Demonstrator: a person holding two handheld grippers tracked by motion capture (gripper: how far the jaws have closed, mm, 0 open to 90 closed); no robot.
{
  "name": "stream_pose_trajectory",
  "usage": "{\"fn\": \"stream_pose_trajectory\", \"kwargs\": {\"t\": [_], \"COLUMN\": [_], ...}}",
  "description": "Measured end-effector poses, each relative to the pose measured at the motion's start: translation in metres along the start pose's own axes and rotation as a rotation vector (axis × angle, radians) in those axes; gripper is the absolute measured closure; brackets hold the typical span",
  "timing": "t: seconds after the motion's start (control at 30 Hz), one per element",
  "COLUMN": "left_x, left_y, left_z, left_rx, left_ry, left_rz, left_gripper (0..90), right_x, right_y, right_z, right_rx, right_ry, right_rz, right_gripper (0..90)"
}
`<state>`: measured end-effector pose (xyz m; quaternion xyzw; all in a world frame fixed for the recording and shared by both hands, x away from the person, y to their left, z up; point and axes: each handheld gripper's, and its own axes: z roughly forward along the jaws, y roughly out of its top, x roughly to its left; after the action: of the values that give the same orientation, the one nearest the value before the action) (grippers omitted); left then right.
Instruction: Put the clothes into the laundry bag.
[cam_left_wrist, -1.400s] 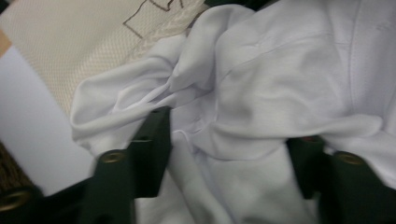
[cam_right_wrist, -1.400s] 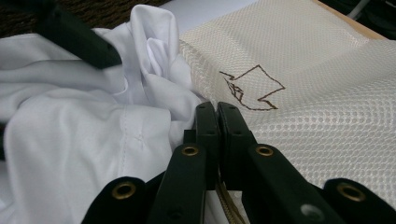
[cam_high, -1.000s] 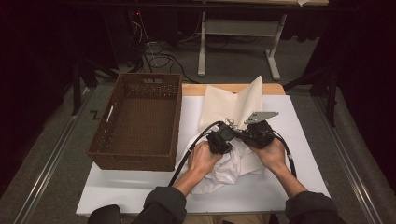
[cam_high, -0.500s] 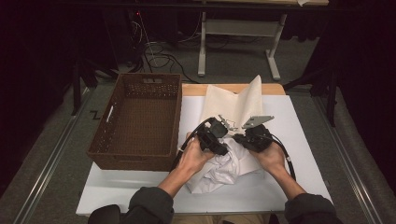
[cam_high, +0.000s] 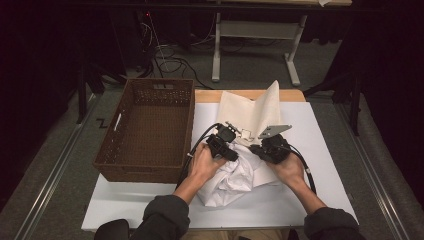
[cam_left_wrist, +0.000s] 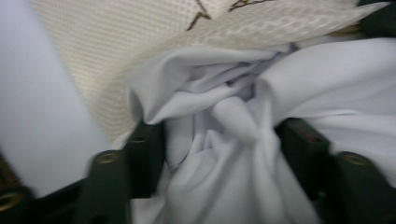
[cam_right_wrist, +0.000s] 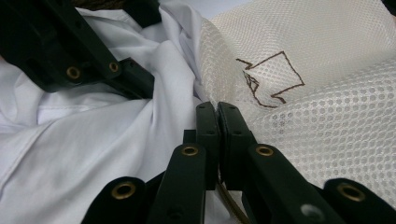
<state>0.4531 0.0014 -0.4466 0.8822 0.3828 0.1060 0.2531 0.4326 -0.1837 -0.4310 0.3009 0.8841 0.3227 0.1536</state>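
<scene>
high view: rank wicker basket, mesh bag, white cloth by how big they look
1. wicker basket, clearly largest.
2. and 3. mesh bag and white cloth: look alike in size; hands and grippers cover parts of both, so no ranking between them.

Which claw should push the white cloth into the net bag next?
Probably the left claw: a bunch of the white cloth sits between its jaws, right at the mesh bag. The right claw looks shut at the bag's edge, apparently holding it up.
</scene>
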Motion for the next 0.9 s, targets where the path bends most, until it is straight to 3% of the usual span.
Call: {"fn": "stream_pose_trajectory", "kwargs": {"t": [0.1, 0.17, 0.43, 0.53, 0.63, 0.7, 0.8, 0.9], "left_x": [-0.006, -0.011, -0.034, -0.045, -0.045, -0.038, -0.025, -0.022], "left_y": [0.000, 0.000, -0.002, 0.003, 0.008, 0.011, 0.013, 0.014], "left_z": [-0.004, -0.010, -0.032, -0.030, -0.021, -0.015, -0.008, -0.006], "left_rx": [0.012, 0.014, -0.086, -0.065, -0.057, -0.053, -0.089, -0.090], "left_ry": [-0.013, -0.002, -0.052, -0.039, -0.038, -0.015, 0.031, 0.051], "left_rz": [0.046, 0.074, 0.168, 0.212, 0.187, 0.157, 0.068, 0.056], "left_gripper": [68.0, 76.2, 82.1, 82.2, 82.2, 82.1, 81.4, 78.4], "right_x": [0.000, -0.001, -0.003, 0.001, 0.006, 0.010, 0.014, 0.013], "right_y": [0.001, 0.002, 0.011, 0.018, 0.024, 0.026, 0.022, 0.015], "right_z": [0.001, 0.001, -0.004, -0.008, -0.014, -0.017, -0.019, -0.014], "right_rx": [-0.004, -0.003, -0.031, -0.063, -0.101, -0.109, -0.091, -0.068], "right_ry": [0.000, -0.002, -0.011, 0.000, 0.021, 0.029, 0.036, 0.028], "right_rz": [0.006, -0.001, 0.009, 0.007, -0.002, -0.018, -0.035, -0.022], "right_gripper": [89.0, 89.0, 89.0, 89.0, 89.0, 89.1, 89.0, 89.0]}}
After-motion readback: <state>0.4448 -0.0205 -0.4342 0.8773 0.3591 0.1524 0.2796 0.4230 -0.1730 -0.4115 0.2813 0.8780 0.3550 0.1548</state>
